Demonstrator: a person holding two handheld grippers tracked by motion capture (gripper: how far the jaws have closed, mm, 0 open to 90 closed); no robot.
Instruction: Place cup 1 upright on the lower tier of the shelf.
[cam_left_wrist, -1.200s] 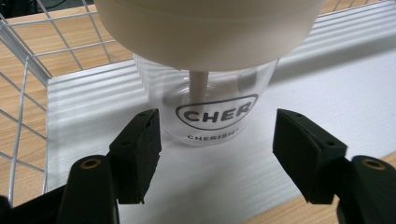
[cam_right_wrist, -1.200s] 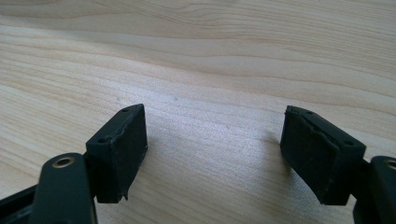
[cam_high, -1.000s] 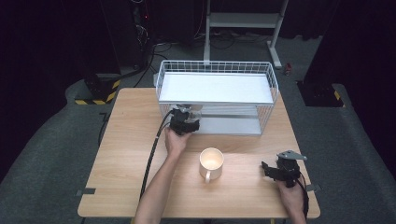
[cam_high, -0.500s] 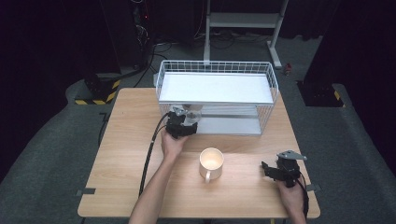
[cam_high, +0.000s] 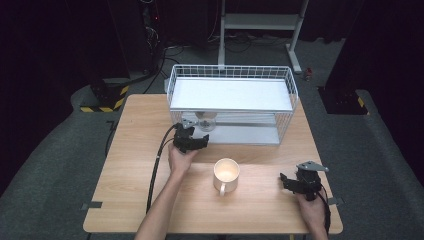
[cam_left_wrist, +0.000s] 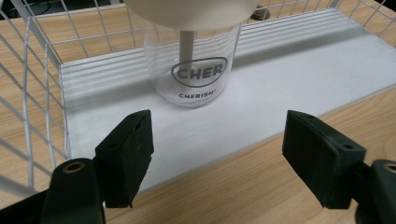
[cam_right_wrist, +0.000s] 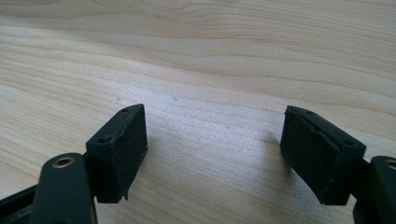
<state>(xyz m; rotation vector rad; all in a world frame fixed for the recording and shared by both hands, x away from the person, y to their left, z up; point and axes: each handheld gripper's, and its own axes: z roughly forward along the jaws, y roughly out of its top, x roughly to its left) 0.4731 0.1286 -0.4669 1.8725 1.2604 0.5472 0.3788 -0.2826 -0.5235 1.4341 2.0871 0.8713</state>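
Observation:
A clear glass (cam_left_wrist: 192, 70) printed "CHERISH", with a pale stem inside, stands upright on the lower white shelf (cam_left_wrist: 289, 88) of a white wire rack (cam_high: 232, 82). In the high view the glass (cam_high: 205, 121) sits at the shelf's left end. My left gripper (cam_high: 196, 134) is just in front of it. Its jaws have just been opening and now stand open (cam_left_wrist: 217, 126), clear of the glass with nothing between them. A cream mug (cam_high: 226, 175) stands on the wooden table (cam_high: 130, 165). My right gripper (cam_high: 287, 182) rests open at the front right over bare wood (cam_right_wrist: 212, 116).
The wire rack takes up the back half of the table, with a white upper shelf (cam_high: 230, 94) over the lower one. A black cable (cam_high: 157, 165) trails from the left gripper across the table's left side. Dark floor and a metal stand (cam_high: 260, 22) lie beyond.
The left gripper has drawn back from the rack toward the person, and its jaws have spread, leaving the glass standing on the lower shelf. The right gripper and mug have not moved.

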